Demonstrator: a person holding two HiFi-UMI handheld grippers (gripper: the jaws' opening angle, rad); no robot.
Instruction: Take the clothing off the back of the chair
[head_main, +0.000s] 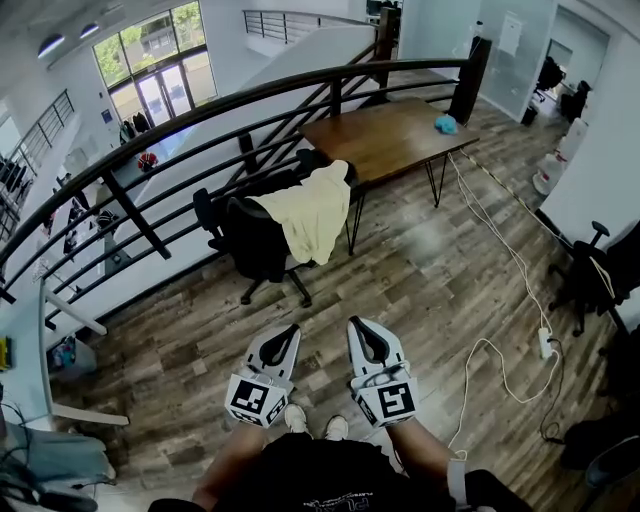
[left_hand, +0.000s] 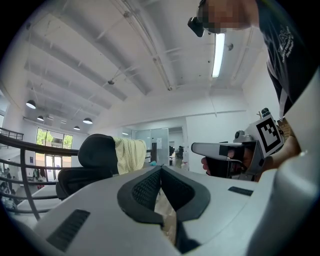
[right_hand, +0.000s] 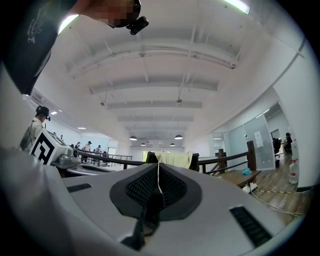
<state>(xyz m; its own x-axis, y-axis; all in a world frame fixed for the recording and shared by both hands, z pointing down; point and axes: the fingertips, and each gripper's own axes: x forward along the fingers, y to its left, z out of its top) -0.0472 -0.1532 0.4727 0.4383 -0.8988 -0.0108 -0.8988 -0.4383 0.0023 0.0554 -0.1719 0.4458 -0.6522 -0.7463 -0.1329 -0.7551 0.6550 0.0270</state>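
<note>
Left gripper (head_main: 291, 330), right gripper (head_main: 356, 323): both jaws closed, empty, bottom centre of head view. Yellow clothing (head_main: 312, 213) draped over chair (head_main: 255, 243) back, frame centre, well apart. Task not begun; approach, grasp, lift-off all left to do.

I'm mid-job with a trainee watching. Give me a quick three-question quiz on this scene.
1. True or false: the pale yellow cloth garment hangs over the back of the black wheeled office chair.
2. What lies on the brown wooden table? A) a red mug B) a small blue object C) a laptop
3. Fill in: the jaws of the left gripper and the right gripper are both ____.
Key: 1 true; 2 B; 3 shut, with nothing held.
</note>
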